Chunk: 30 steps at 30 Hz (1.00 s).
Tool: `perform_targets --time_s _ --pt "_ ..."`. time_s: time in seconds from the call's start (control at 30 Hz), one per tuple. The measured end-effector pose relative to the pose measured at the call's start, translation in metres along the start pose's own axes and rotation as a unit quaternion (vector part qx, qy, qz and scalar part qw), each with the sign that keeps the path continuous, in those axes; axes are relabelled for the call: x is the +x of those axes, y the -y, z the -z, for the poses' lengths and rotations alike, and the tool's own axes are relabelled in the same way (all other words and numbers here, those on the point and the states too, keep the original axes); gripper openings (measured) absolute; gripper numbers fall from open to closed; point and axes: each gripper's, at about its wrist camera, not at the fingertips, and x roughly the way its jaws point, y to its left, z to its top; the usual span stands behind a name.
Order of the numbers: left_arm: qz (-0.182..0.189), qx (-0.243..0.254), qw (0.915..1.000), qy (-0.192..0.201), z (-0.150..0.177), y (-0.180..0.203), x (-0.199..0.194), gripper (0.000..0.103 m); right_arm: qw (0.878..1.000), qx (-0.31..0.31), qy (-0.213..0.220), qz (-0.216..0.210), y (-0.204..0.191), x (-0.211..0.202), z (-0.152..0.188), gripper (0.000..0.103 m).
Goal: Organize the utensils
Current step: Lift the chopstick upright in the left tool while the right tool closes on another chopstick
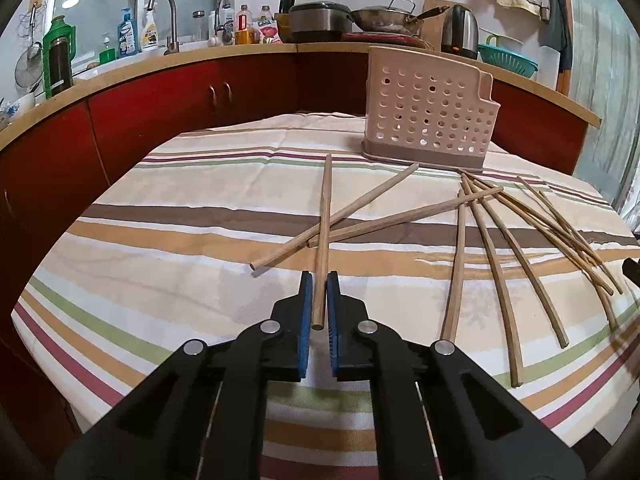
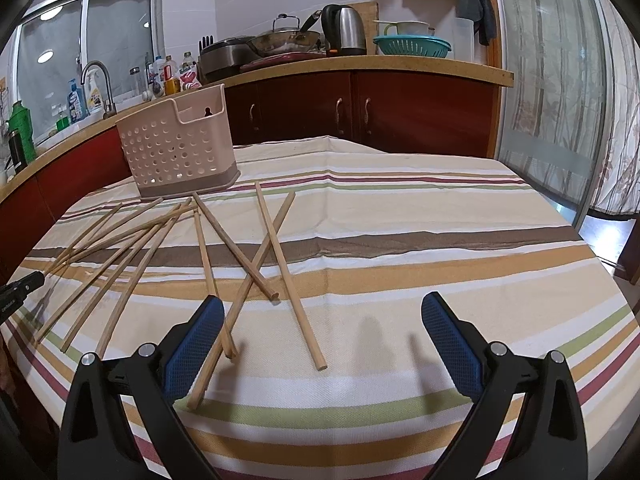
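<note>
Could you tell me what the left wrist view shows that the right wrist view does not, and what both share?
Only the left wrist view shows the left hand-held gripper shut on one chopstick, whose far part lies over two crossed chopsticks.

Only the right wrist view shows the right hand-held gripper open and holding nothing, with a curtain at the right.

Both show the perforated utensil holder, scattered chopsticks on the striped tablecloth, and the kettle.

Matt, pale wooden chopsticks lie on a woven striped cloth at the frame's centre, by a smooth perforated plastic holder, under a glossy steel kettle at upper right.
</note>
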Motion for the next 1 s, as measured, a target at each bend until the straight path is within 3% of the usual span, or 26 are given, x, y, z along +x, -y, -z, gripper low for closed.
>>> perform_targets --time_s 0.07,0.17,0.2,0.6,0.8,0.83,0.9,1.0 --pt "-0.001 0.001 1.0 0.001 0.0 0.0 -0.001 0.008 1.0 -0.001 -0.002 -0.003 0.0 0.0 0.002 0.088" --pt "-0.005 0.006 1.0 0.003 -0.001 0.002 -0.001 0.008 1.0 -0.001 -0.017 -0.012 0.001 0.003 0.004 0.059" --pt "-0.005 0.006 1.0 0.002 0.0 0.002 -0.001 0.008 1.0 0.001 -0.021 -0.013 0.002 0.004 0.004 0.056" --pt "-0.007 0.005 0.9999 0.007 -0.002 0.0 -0.004 0.007 0.997 -0.034 -0.033 -0.069 -0.024 0.006 0.01 0.053" --pt "-0.007 0.004 0.9999 0.01 -0.002 -0.001 -0.007 0.007 0.996 -0.052 -0.047 -0.062 -0.034 0.014 0.011 0.052" --pt "-0.008 0.004 0.9999 0.011 -0.002 -0.001 -0.007 0.007 0.995 -0.054 -0.05 -0.063 -0.035 0.015 0.011 0.051" --pt "-0.008 0.003 0.9999 0.01 -0.002 -0.001 -0.007 0.007 0.994 -0.053 -0.059 -0.075 -0.036 0.019 0.013 0.037" --pt "-0.009 0.003 0.9999 0.008 -0.002 -0.002 -0.006 0.007 0.993 -0.046 -0.06 -0.088 -0.034 0.019 0.014 0.033"
